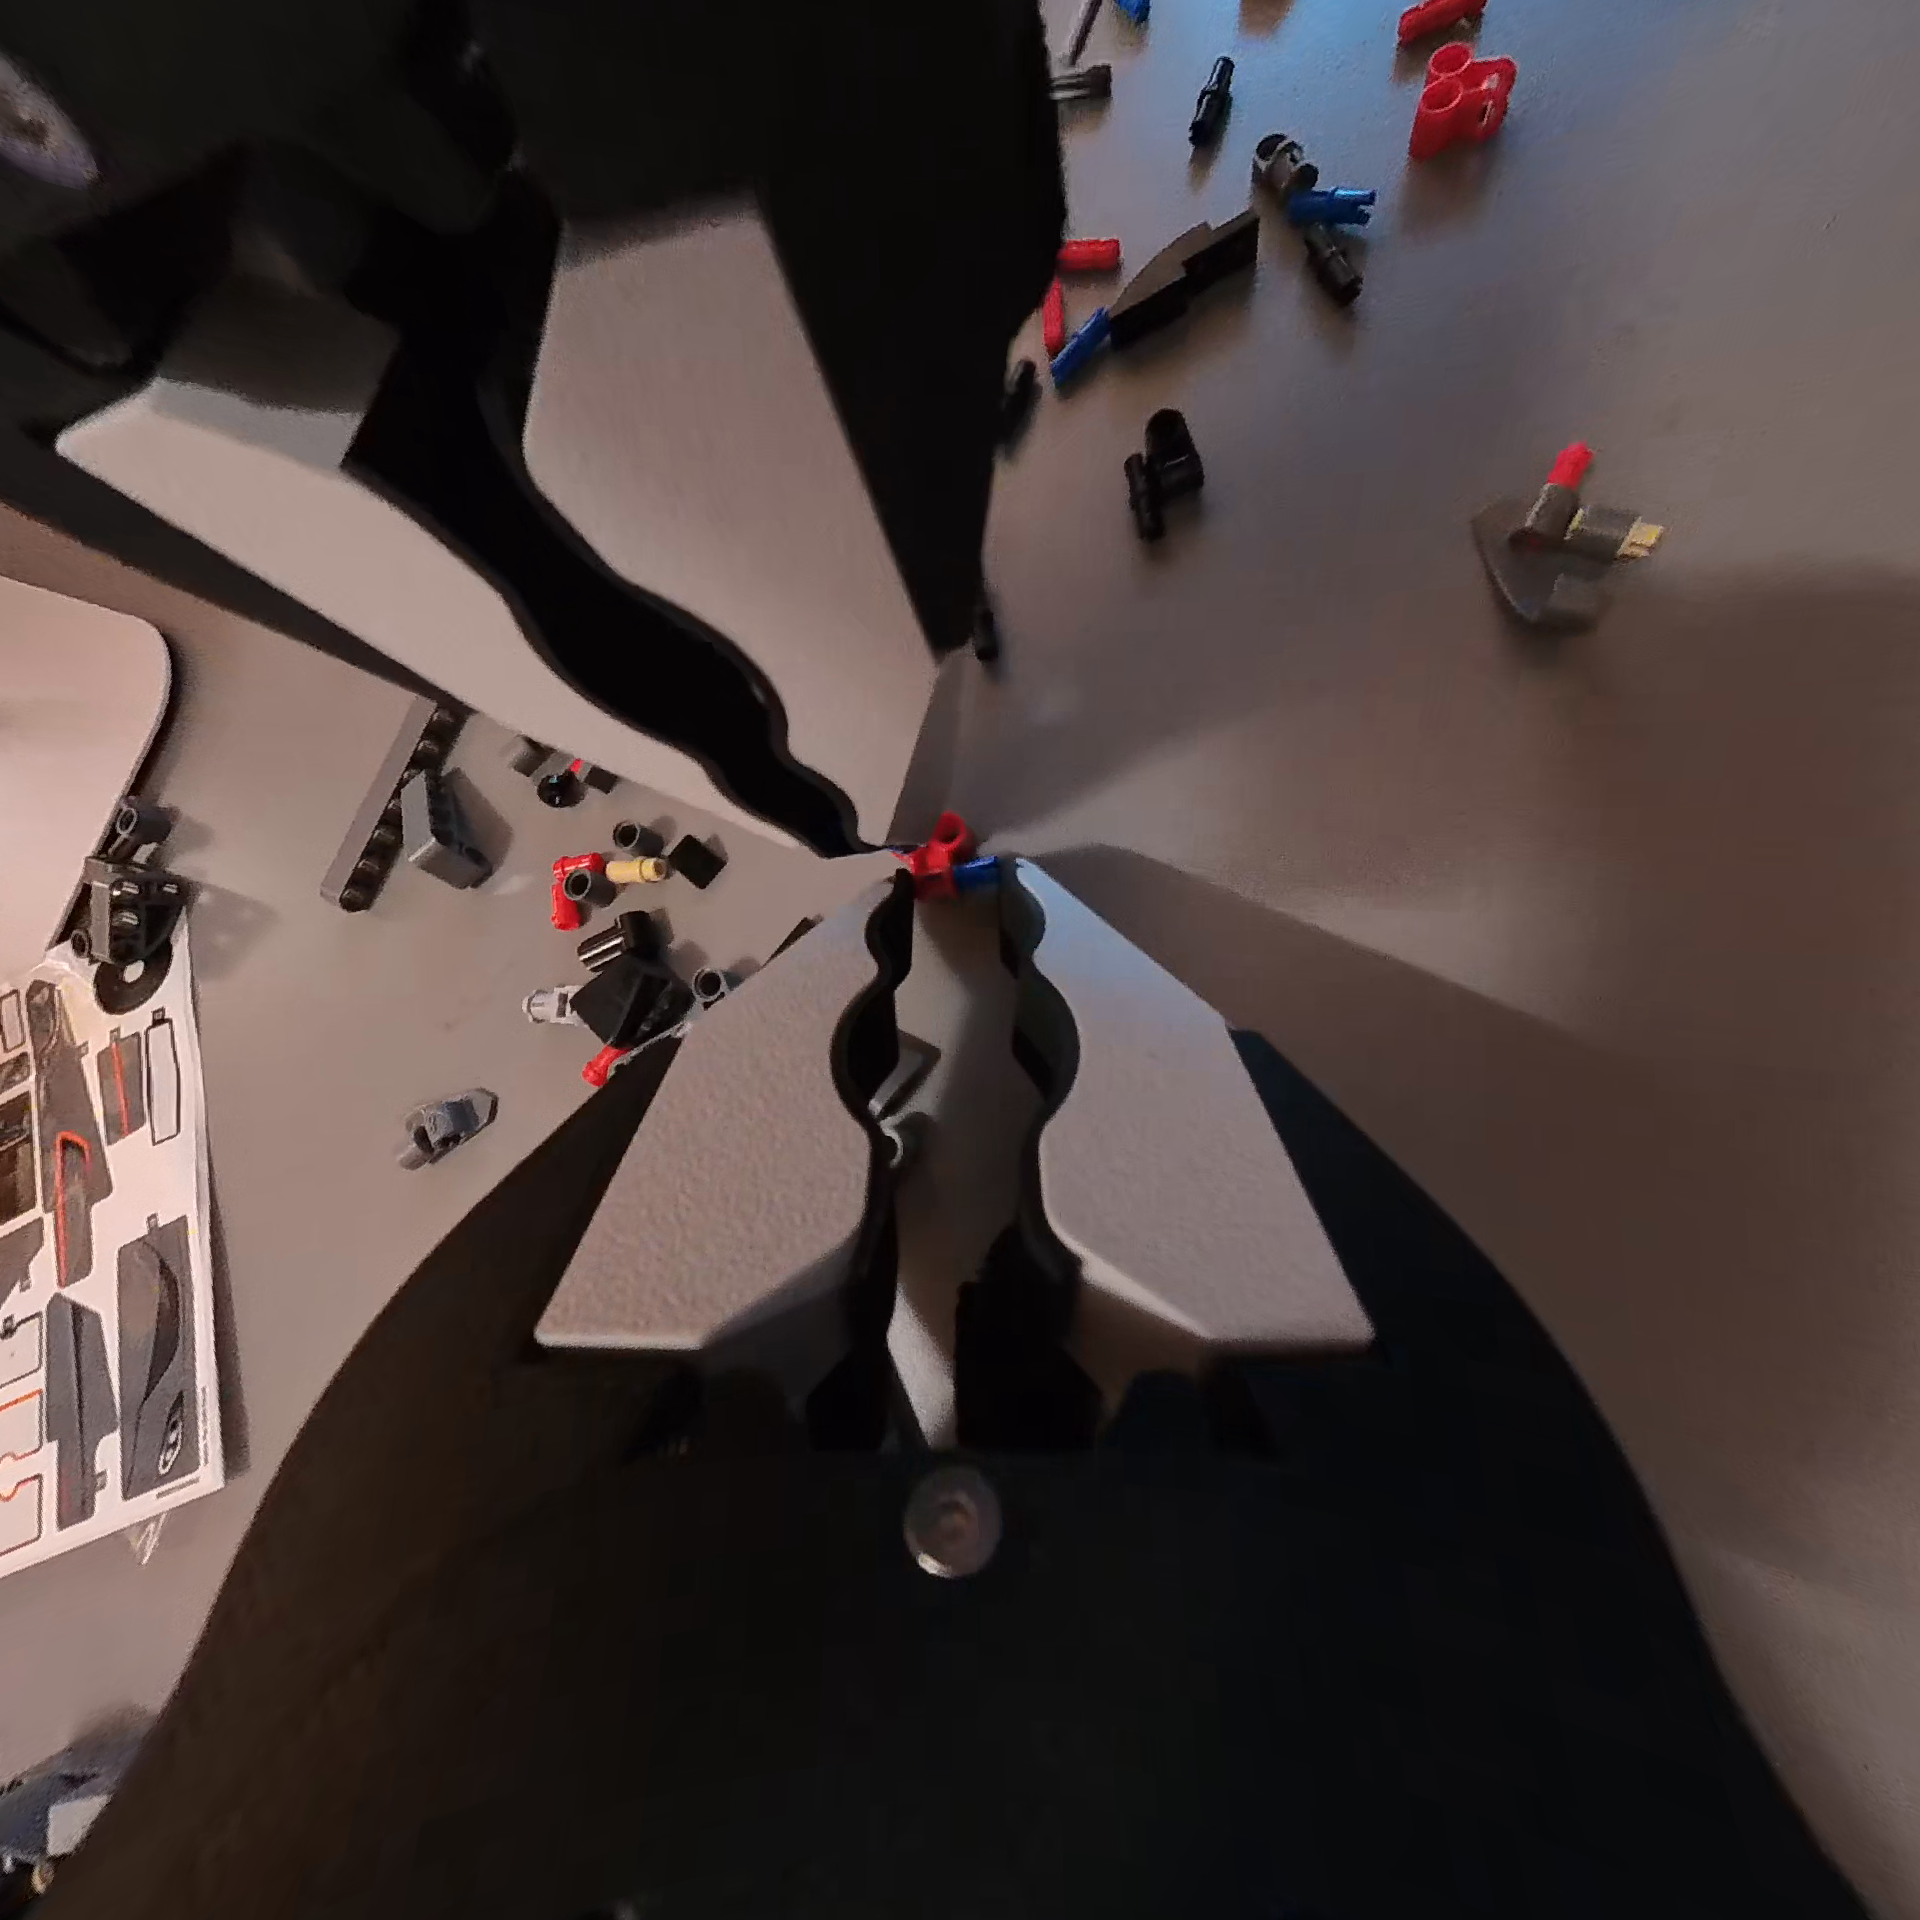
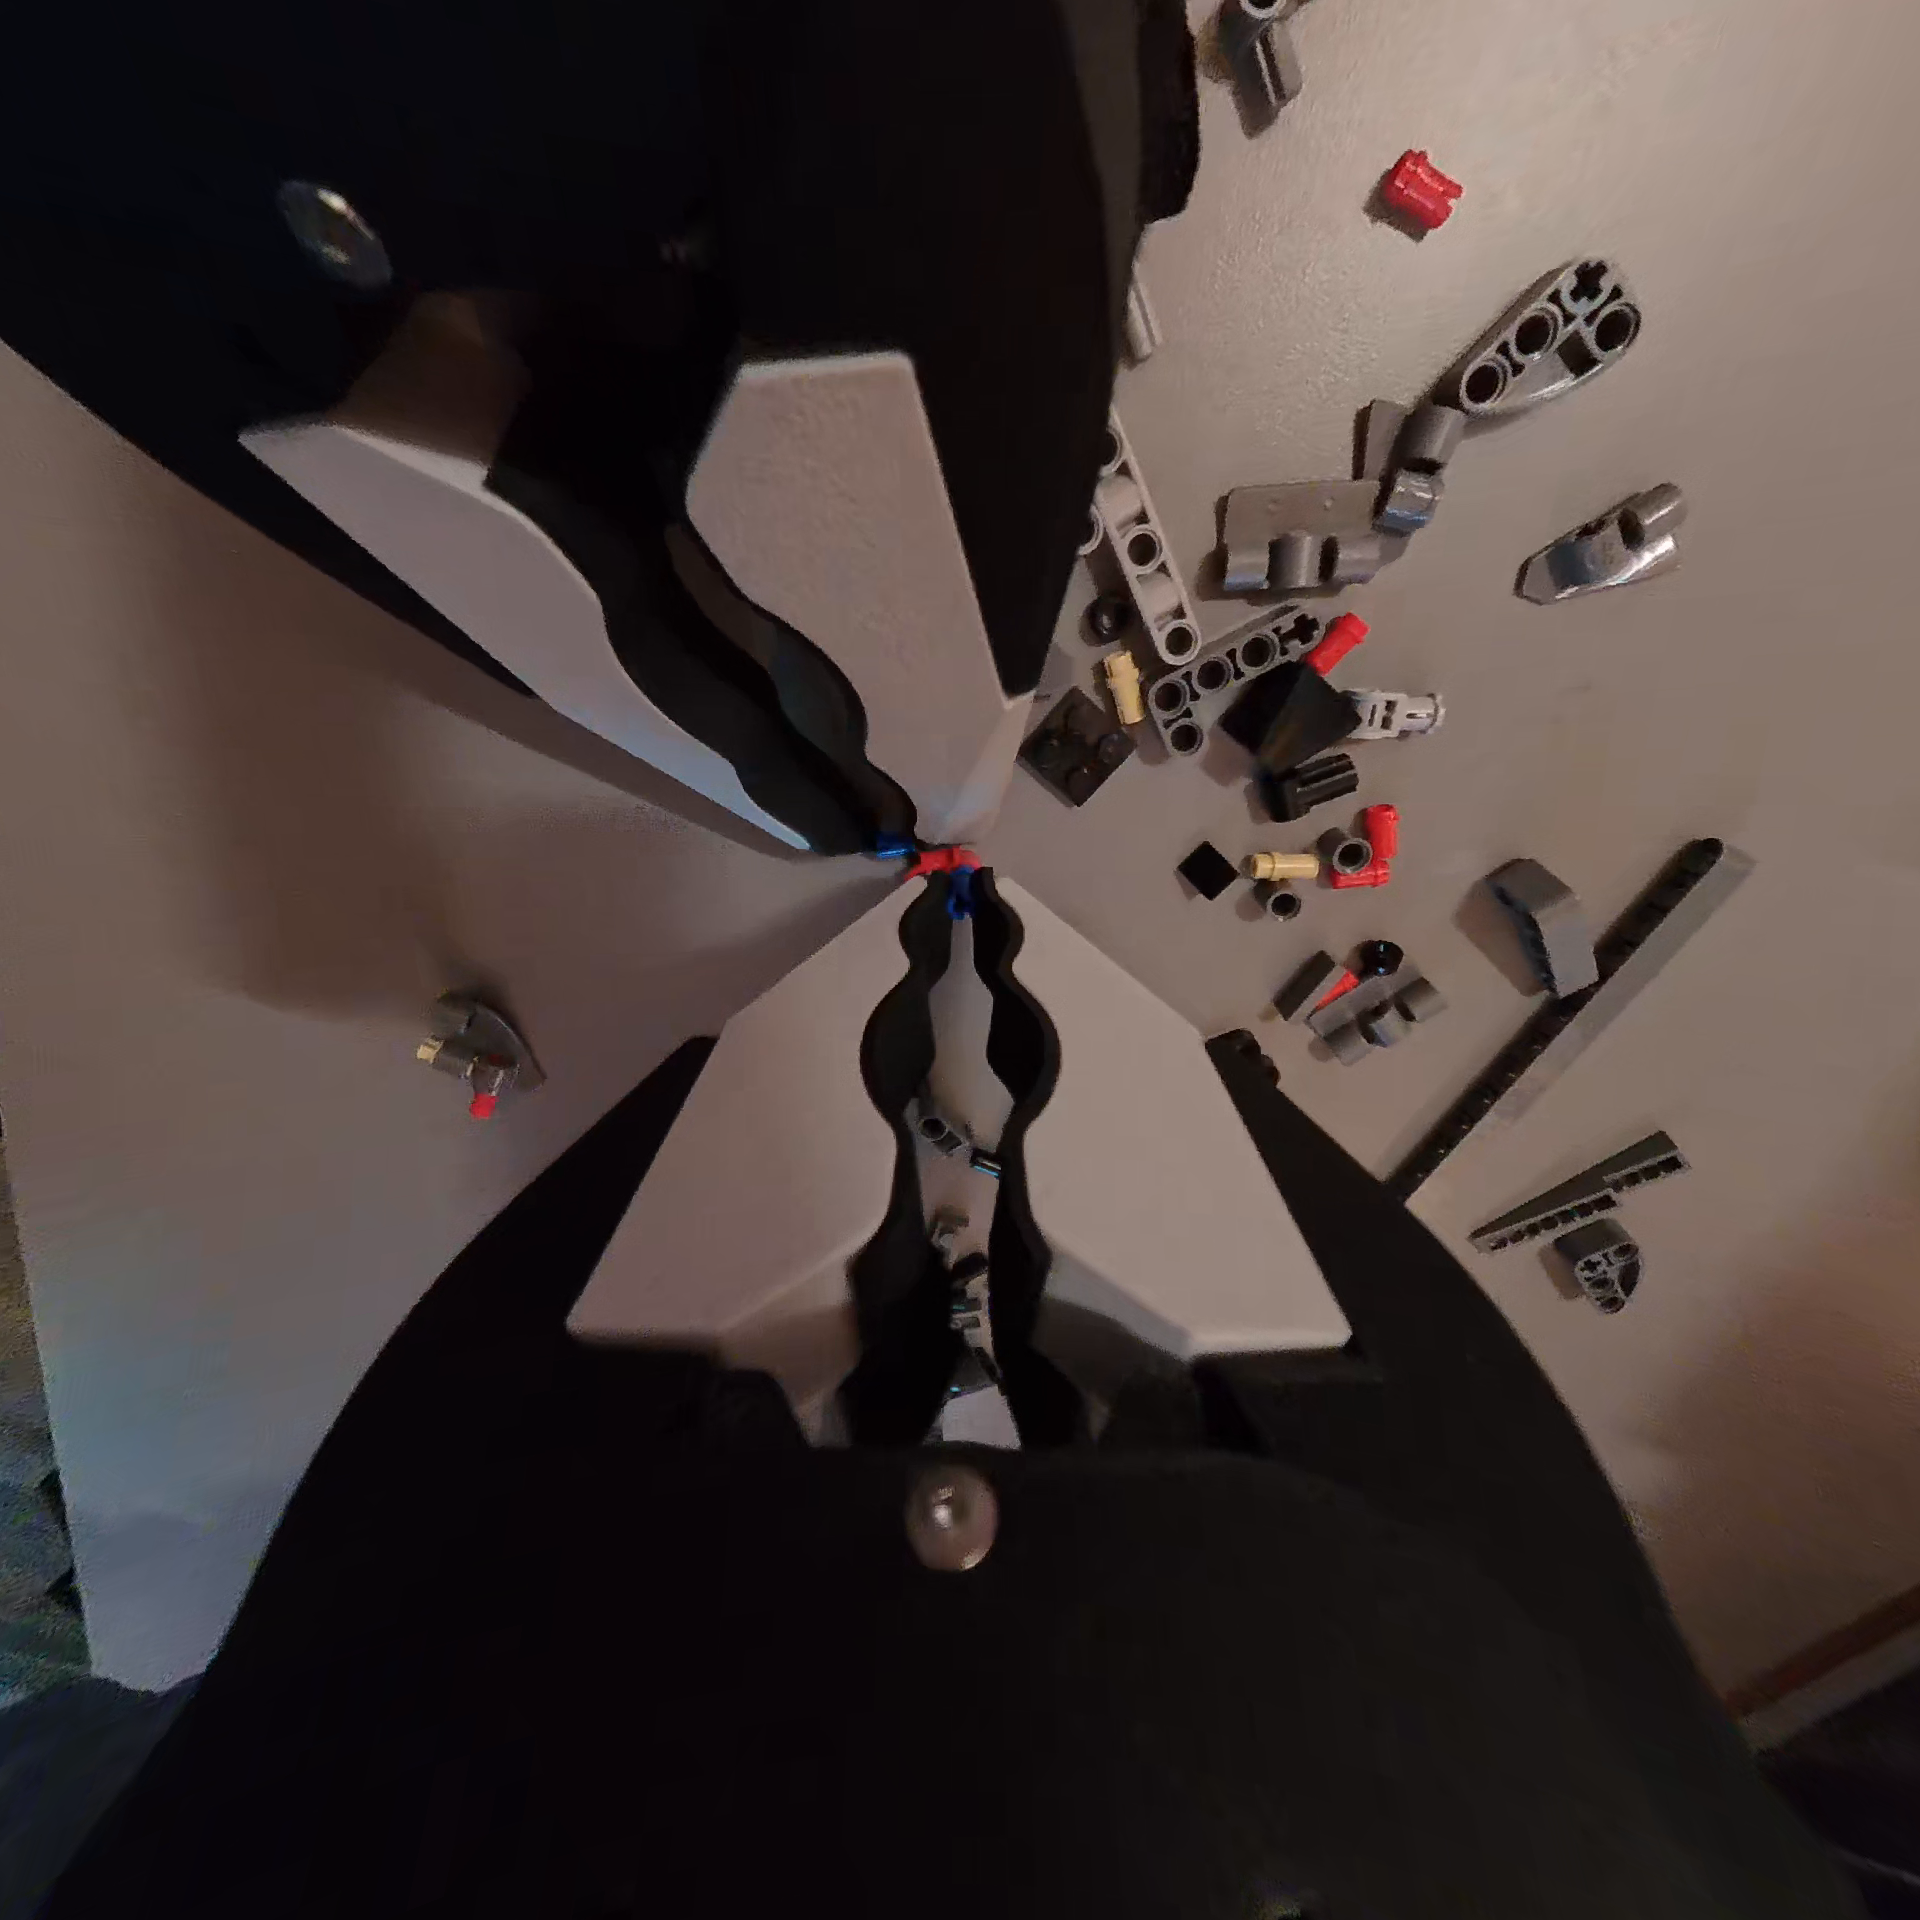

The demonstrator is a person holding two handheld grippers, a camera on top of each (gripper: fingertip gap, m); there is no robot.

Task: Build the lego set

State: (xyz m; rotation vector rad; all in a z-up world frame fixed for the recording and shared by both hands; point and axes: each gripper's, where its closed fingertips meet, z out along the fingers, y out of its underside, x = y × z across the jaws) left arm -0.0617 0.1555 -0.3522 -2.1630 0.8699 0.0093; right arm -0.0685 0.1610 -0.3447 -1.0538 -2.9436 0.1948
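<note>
My left gripper comes up from the bottom of its view and is shut on a small red connector with a blue pin sticking out of it. My right gripper is shut on another blue pin whose end meets the red connector. The two grippers meet tip to tip above the grey table. In each view the other gripper reaches in from the upper left. How far the pin sits in the connector is hidden by the fingertips.
Loose black, red and blue parts lie at the upper right, more at the left. A sticker sheet lies far left. A small grey sub-assembly with a red pin stands alone. Grey beams lie to the right.
</note>
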